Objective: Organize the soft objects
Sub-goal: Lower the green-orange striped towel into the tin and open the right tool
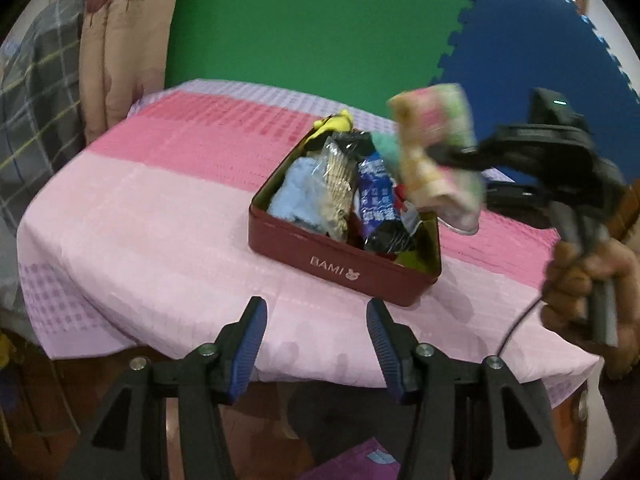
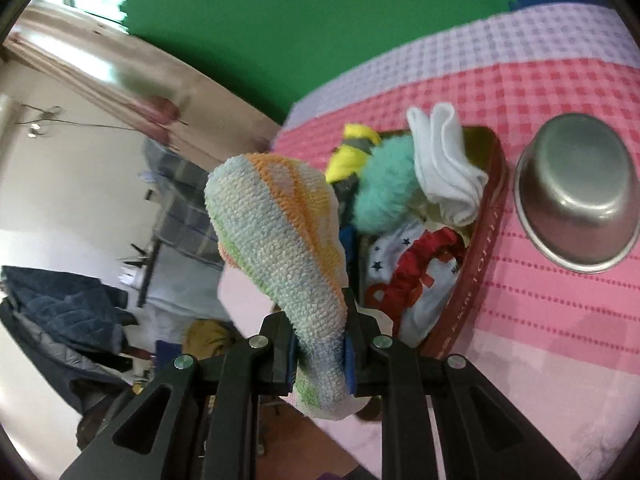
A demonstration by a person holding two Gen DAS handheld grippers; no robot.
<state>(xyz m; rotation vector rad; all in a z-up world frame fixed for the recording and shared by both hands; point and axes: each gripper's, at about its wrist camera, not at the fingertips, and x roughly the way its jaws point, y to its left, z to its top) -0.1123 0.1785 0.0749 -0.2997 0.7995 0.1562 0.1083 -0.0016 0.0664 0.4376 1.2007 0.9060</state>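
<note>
Terry cloth, striped in pale green, orange and blue (image 2: 276,240), pinched between the right fingers (image 2: 320,354) at its lower end; bulk of the cloth standing ahead of and above the tips, free end flopping over. Seen from the left wrist as a blurred pastel bundle carried over the far corner of the red tin (image 1: 340,268).

Left fingers (image 1: 316,320) spread, nothing between them, hanging before the near wall of the tin.

Step in hand, judged: carrying the cloth to the tin for placing. Advised: bring the right fingers over a freer part of the tin, lower until the hanging cloth rests on the contents, only then let go. Tin already heaped: blue cloth (image 1: 298,196), dark printed packet (image 1: 378,200), teal fluffy item (image 2: 380,184), white socks (image 2: 444,164), yellow piece (image 2: 352,152), red fabric (image 2: 420,276). Risk of the cloth sliding off the pile and over the rim; a press from the free left fingers may be needed to settle it.

Steel bowl (image 2: 576,192) upside down just beyond the tin, to the right of the right fingers; not touching it as far as can be told.

Desk covered with a pink and lilac checked cloth (image 1: 160,220), smooth, hanging over the edges. Green and blue foam mats (image 1: 320,28) behind. Floral curtain, plaid fabric and piled clothing to the left.
</note>
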